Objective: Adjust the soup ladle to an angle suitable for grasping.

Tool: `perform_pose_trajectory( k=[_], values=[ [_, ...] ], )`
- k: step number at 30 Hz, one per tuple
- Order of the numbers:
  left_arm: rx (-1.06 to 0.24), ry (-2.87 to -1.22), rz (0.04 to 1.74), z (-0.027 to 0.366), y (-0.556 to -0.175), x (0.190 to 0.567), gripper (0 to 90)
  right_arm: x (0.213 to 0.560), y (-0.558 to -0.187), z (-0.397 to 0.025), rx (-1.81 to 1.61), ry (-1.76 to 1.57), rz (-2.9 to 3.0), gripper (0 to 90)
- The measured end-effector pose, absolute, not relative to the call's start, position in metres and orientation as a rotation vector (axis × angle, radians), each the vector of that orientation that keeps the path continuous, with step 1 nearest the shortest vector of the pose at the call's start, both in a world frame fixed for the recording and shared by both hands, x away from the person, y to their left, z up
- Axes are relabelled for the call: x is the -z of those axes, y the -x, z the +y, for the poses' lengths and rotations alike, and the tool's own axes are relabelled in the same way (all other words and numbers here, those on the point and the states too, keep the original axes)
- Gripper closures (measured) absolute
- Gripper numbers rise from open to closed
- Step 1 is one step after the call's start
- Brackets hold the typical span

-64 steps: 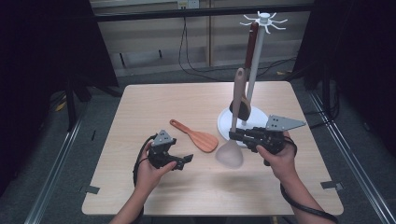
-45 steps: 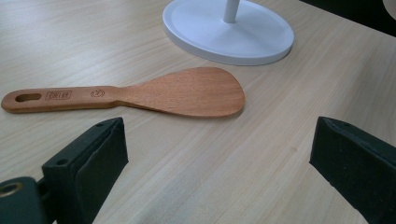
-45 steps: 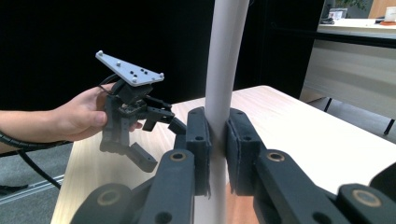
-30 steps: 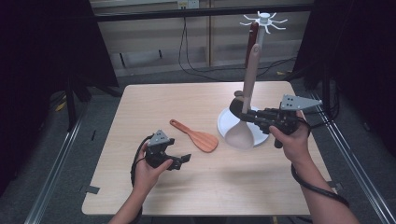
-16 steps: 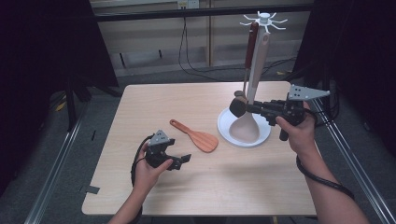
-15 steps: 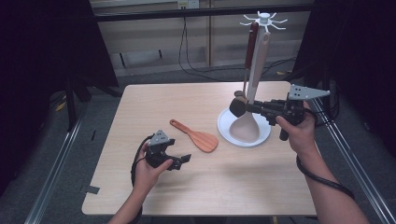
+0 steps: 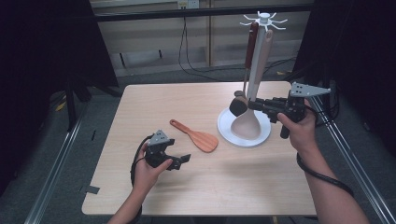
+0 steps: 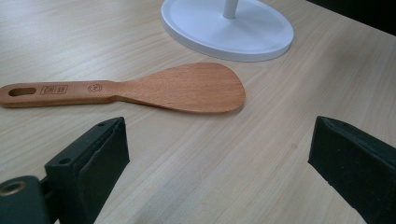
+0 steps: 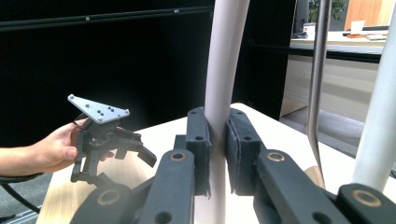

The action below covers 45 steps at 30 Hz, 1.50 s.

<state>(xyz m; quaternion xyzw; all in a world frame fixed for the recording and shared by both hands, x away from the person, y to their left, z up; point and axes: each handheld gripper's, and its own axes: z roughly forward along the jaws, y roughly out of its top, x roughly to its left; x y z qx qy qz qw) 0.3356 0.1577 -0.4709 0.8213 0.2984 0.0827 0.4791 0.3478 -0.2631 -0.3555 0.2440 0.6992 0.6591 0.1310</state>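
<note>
My right gripper (image 7: 252,104) (image 9: 217,128) is shut on the handle of a pale spoon (image 7: 246,125) (image 9: 221,70). The spoon stands upright against the white utensil stand (image 7: 261,51), with its bowl over the stand's round base (image 7: 226,133) and its handle end near the top hooks (image 7: 265,18). A dark-handled utensil (image 7: 251,44) hangs from the stand; its metal shaft (image 9: 317,79) is beside my jaws. A wooden rice paddle (image 7: 198,138) (image 8: 177,91) lies flat left of the base. My left gripper (image 7: 181,162) (image 8: 219,154) rests open just in front of it, holding nothing.
The stand's base (image 8: 229,28) sits on the right half of the wooden table (image 7: 163,102). Dark frames and metal rails flank the table on both sides. The left hand and its gripper (image 9: 107,135) appear far off in the right gripper view.
My right gripper has lifted the pale spoon off the table and carried it up and back to the stand, turning it upright. The left gripper and the paddle have stayed put.
</note>
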Motion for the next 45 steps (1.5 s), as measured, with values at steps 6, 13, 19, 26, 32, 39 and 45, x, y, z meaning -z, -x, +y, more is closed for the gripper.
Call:
perform_pose_trajectory(
  k=[6, 13, 19, 26, 32, 39, 45],
  values=[
    [-0.197, -2.011, 0.732, 0.158, -0.336, 0.472, 4.9, 0.357, -0.35, -0.265, -1.919, -0.716, 2.034, 81.1],
    [-0.201, -2.013, 0.734, 0.158, -0.337, 0.472, 4.9, 0.358, -0.357, -0.266, -1.943, -0.724, 2.039, 81.1],
    [-0.203, -2.013, 0.733, 0.159, -0.337, 0.472, 4.9, 0.363, -0.362, -0.266, -1.973, -0.739, 2.033, 81.1],
    [-0.206, -2.012, 0.732, 0.159, -0.336, 0.472, 5.0, 0.366, -0.362, -0.268, -1.994, -0.762, 2.007, 80.8],
    [-0.209, -2.012, 0.728, 0.16, -0.336, 0.471, 5.2, 0.373, -0.362, -0.273, -2.023, -0.819, 1.955, 79.8],
    [-0.204, -2.023, 0.722, 0.159, -0.336, 0.471, 5.3, 0.377, -0.365, -0.276, -2.026, -0.858, 1.916, 78.4],
    [-0.208, -2.016, 0.725, 0.159, -0.336, 0.471, 5.4, 0.378, -0.369, -0.276, -2.025, -0.878, 1.901, 78.0]
  ],
)
